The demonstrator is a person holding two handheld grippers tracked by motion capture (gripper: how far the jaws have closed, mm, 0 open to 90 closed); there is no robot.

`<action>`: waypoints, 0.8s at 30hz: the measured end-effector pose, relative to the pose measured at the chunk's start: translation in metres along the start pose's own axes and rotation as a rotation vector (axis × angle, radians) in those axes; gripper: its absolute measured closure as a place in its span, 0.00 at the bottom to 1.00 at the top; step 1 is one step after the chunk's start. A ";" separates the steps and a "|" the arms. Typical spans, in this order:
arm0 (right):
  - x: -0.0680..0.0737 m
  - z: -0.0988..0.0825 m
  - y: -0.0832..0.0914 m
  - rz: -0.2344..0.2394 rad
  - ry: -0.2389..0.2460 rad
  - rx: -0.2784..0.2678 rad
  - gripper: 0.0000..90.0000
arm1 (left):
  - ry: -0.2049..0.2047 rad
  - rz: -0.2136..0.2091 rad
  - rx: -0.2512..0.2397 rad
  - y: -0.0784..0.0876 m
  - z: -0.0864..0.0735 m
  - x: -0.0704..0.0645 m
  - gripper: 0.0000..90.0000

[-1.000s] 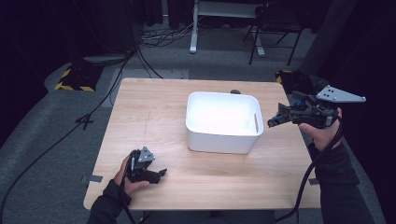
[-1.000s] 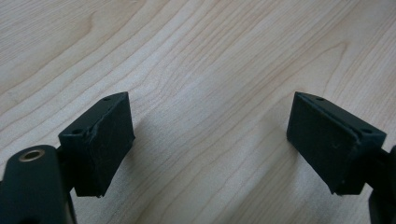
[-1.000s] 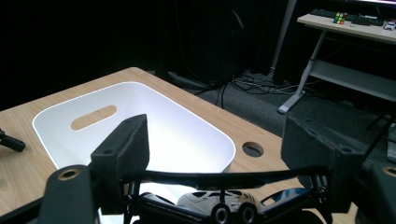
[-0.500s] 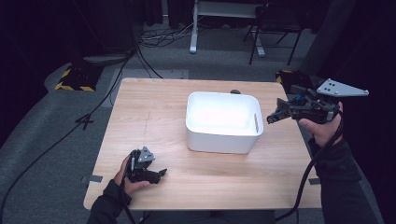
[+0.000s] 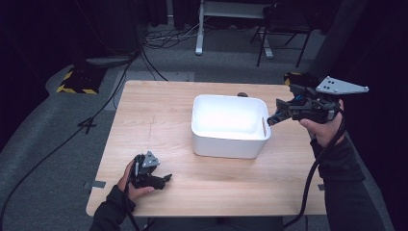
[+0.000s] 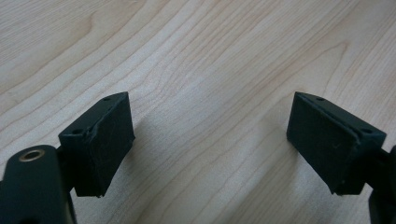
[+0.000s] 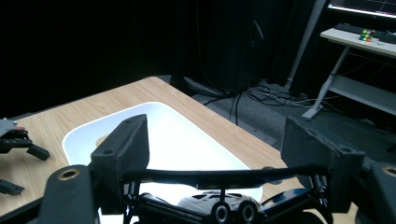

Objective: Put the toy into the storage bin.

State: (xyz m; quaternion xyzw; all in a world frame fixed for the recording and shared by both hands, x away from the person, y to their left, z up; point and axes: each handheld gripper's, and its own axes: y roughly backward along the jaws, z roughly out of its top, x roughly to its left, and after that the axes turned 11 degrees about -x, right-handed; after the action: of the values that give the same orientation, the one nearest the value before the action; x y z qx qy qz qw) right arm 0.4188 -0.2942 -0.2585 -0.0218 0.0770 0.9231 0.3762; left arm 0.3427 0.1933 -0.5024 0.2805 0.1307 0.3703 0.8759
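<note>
Up a little at the table's right edge has come the right claw (image 5: 275, 117), while the left claw (image 5: 163, 179) has kept its place near the front left corner; the wooden table (image 5: 154, 120) carries one large thing, a white tub (image 5: 231, 98) standing near its middle, long sides running left to right in the high view; the right claw's tip hangs just at the tub's right-hand rim, so the tub lies straight ahead of those jaws and slightly below them, as the right gripper view confirms with the tub (image 7: 70, 135) spread out beyond the pads; the right hand is by far the nearer to it, the left claw being well apart and resting with jaws wide and nothing between them (image 6: 210, 135); the right claw (image 7: 215, 135) is clamped on a thin dark bar (image 7: 210, 176) that spans crosswise from pad to pad, and this seems to belong to a small white toy car (image 7: 210, 201) with dark wheels hanging just under it, though the view is too dim to be sure; whichever way it is carried next, that rim is what the car's underside must clear.
</note>
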 end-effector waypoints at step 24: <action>0.020 -0.008 -0.048 0.092 0.001 0.040 0.27 | -0.001 -0.002 0.001 0.000 0.000 0.000 0.17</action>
State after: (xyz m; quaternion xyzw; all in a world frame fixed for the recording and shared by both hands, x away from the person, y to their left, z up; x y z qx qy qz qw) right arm 0.4379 -0.2474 -0.2740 -0.0111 0.0964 0.9377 0.3337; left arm 0.3428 0.1933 -0.5024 0.2808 0.1309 0.3691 0.8763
